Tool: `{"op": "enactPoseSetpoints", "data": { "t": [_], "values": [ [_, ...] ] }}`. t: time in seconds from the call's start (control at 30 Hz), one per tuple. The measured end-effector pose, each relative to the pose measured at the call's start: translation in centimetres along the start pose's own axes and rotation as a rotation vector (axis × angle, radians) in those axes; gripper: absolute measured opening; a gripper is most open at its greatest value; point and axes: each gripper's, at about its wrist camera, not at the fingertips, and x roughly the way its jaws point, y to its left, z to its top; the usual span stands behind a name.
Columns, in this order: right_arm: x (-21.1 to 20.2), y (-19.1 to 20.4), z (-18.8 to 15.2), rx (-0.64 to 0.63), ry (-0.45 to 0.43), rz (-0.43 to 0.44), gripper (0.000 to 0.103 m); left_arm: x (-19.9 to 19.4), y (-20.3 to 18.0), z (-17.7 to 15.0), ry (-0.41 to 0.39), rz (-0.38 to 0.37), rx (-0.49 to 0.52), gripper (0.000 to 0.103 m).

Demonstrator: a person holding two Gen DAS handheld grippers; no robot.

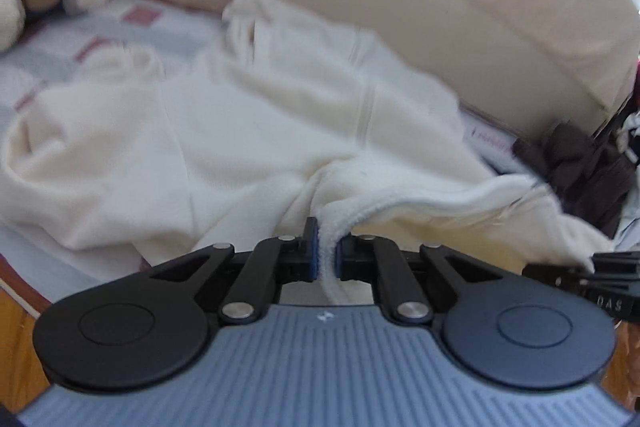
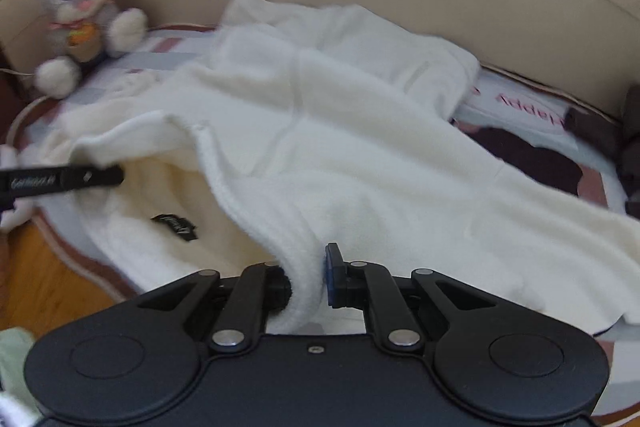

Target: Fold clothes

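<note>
Holding the cream fleece garment point(image 1: 280, 115) hem clamped in my left gripper point(image 1: 327, 255) and right gripper point(image 2: 306, 277), lifted toward 12 o'clock for folding

Black linkage fingers point(image 1: 310, 247) with blue pads, silver rivets, round black discs, ribbed grey-blue housing point(image 1: 324, 367).

My left hand-held gripper point(image 1: 326, 253) has its jaws drawn nearly together, blue pads pinching a folded edge of cream fabric point(image 1: 332, 227) between them. My right hand-held gripper point(image 2: 306, 279) is closed on a thicker roll of the same fabric, so its jaws sit a little wider. In each wrist view, the other gripper's black fingers show at the frame edge.
</note>
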Motion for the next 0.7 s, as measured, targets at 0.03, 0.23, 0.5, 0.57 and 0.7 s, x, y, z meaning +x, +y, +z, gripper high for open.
{"op": "enactPoseSetpoints", "data": {
  "t": [0.03, 0.23, 0.5, 0.57, 0.7],
  "values": [
    [-0.8, 0.1, 0.1, -0.011, -0.002, 0.021, 0.01, -1.1, -0.2, 0.2, -0.015, 0.0, 0.002, 0.007],
    [-2.8, 0.3, -1.0, -0.029, 0.021, 0.137, 0.01, -5.1, 0.9, -1.2, -0.016, 0.031, -0.058, 0.007],
    [-0.8, 0.3, -3.5, -0.001, 0.079, 0.153, 0.01, -4.3, 1.6, -4.8, 0.04, 0.084, -0.072, 0.006],
    [-1.6, 0.1, -3.2, 0.001, 0.067, 0.189, 0.01, -6.1, 1.5, -4.6, -0.048, 0.066, -0.084, 0.006],
    [-3.4, -0.2, -2.5, 0.008, 0.062, 0.271, 0.01, -8.3, 0.9, -3.9, -0.082, 0.04, -0.07, 0.006]
  ]
}}
